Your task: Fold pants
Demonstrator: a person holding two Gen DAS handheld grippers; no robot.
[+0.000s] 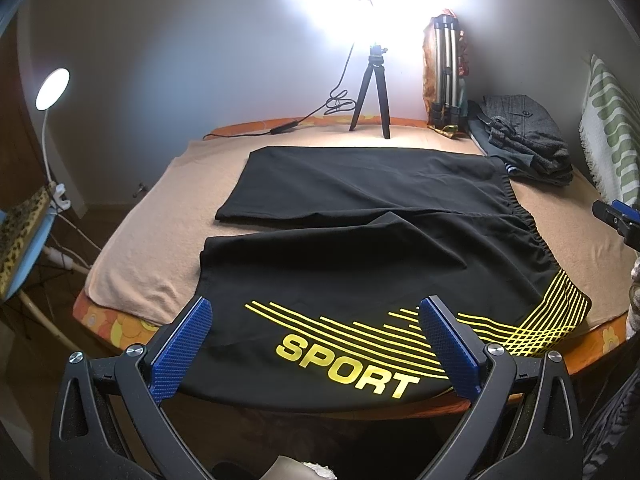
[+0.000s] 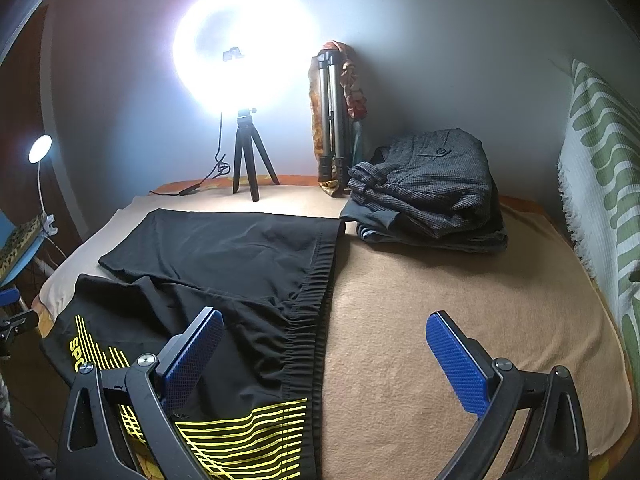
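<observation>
A tan blanket covers the bed, and on it lie flat the black sport pants with yellow stripes and a "SPORT" print. Their long axis runs across the bed, from the elastic waistband at 3 o'clock in the left wrist view to the leg ends at 9 o'clock. The printed leg is the near one and hangs a little over the bed edge.

The left gripper has its jaws wide open over this printed leg, holding nothing. The right gripper is also wide open and empty, and the waistband lies between its blue pads. So each gripper is nearest to one end of the near leg. I judge the next move is to pinch this near edge and carry it toward 12 o'clock, onto the far leg.
</observation>
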